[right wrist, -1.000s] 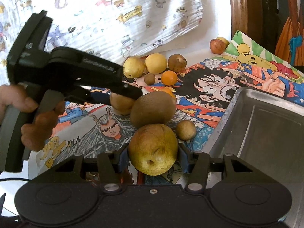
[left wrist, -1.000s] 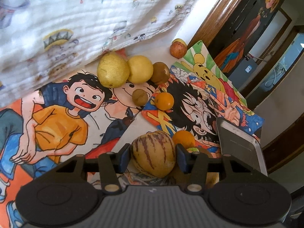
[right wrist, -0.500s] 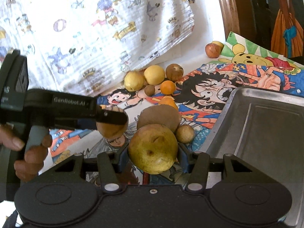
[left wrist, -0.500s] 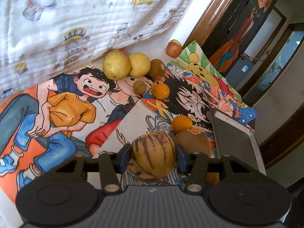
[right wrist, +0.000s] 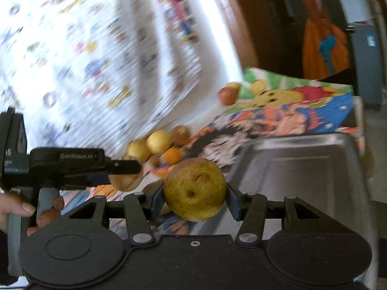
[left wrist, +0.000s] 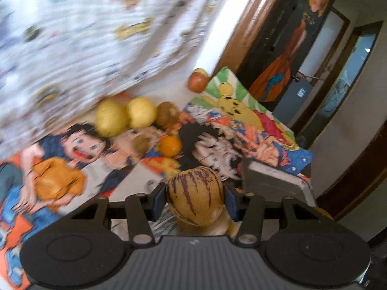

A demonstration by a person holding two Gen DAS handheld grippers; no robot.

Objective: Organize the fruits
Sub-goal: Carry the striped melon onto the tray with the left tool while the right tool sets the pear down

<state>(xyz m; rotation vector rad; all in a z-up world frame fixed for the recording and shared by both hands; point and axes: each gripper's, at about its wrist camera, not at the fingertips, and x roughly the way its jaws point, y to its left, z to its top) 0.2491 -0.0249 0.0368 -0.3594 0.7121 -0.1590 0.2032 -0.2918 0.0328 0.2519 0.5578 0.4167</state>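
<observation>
My left gripper (left wrist: 194, 197) is shut on a yellow fruit with purple stripes (left wrist: 194, 194), held above the cartoon-printed mat. My right gripper (right wrist: 193, 193) is shut on a yellow-green pear (right wrist: 194, 189), lifted beside the near-left corner of the metal tray (right wrist: 302, 164). In the right wrist view the left gripper (right wrist: 125, 174) shows at the left with its striped fruit (right wrist: 125, 181) and a hand (right wrist: 17, 210) on its handle. Both views are blurred by motion. On the mat lie two yellow fruits (left wrist: 141, 111), a brown fruit (left wrist: 168, 113), an orange (left wrist: 169, 146) and a small brown fruit (left wrist: 141, 142).
A reddish apple (left wrist: 197, 82) rests at the back near the wooden frame (left wrist: 246, 26). A white printed cloth (left wrist: 84, 36) hangs behind the fruits. The metal tray (left wrist: 273, 181) stands at the right on the cartoon mat (left wrist: 241, 130).
Both grippers have risen and swung to the right with their fruits. The tray now sits closer behind the pear, and the large brown fruit near it is hidden.
</observation>
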